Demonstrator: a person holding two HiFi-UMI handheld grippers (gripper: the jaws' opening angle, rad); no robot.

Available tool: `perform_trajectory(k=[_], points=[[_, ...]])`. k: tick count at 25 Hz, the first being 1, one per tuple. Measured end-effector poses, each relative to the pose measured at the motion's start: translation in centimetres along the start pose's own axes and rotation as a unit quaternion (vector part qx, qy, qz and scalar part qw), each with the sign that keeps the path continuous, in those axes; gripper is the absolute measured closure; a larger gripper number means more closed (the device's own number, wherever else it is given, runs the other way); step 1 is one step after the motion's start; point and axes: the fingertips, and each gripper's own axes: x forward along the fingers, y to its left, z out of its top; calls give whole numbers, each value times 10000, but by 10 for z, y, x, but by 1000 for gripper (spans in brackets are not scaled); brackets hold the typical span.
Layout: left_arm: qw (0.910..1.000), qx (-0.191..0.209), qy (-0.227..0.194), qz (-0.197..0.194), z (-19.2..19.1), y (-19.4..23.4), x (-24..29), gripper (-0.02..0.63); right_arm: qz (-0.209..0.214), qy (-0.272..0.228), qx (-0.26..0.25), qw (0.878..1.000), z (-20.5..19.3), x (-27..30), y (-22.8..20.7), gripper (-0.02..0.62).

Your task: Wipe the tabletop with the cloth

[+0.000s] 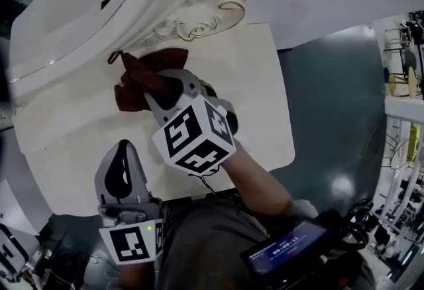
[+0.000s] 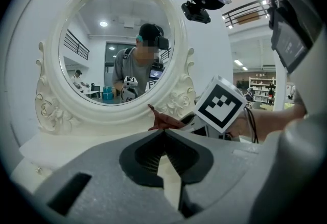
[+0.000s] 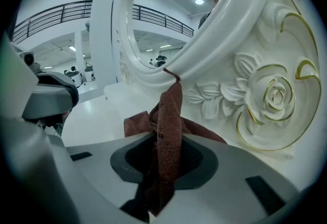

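A brown cloth (image 1: 132, 83) lies bunched on the white tabletop (image 1: 255, 83), close against the base of the ornate mirror (image 1: 99, 4). My right gripper (image 1: 158, 87) is shut on the cloth, and a fold of the cloth (image 3: 171, 115) rises between its jaws (image 3: 166, 138), its tip touching the mirror frame. My left gripper (image 1: 122, 146) hovers over the table's front left edge, apart from the cloth, jaws shut with nothing in them (image 2: 164, 133). In the left gripper view a corner of the cloth (image 2: 166, 121) pokes out beside the right gripper (image 2: 186, 123).
The carved white mirror frame (image 3: 276, 95) stands directly behind the cloth and fills the table's back. The table's right edge (image 1: 288, 110) drops to a grey floor (image 1: 338, 96). Racks (image 1: 404, 83) stand at the far right. A device with a screen (image 1: 285, 249) hangs at the person's chest.
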Motion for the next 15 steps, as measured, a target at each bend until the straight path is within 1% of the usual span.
perform_trajectory(k=[2, 6, 11, 15], points=[[10000, 16, 9, -3, 0, 3, -4, 591, 30, -8, 36, 10000, 2, 1, 7, 499], [10000, 33, 31, 14, 1, -3, -1, 591, 88, -14, 116, 9999, -2, -3, 4, 500], [10000, 61, 38, -23, 4, -9, 5, 591, -218, 94, 260, 9994, -16, -20, -25, 500], [9998, 101, 32, -153, 6, -27, 14, 591, -390, 124, 331, 9986, -28, -30, -48, 499]])
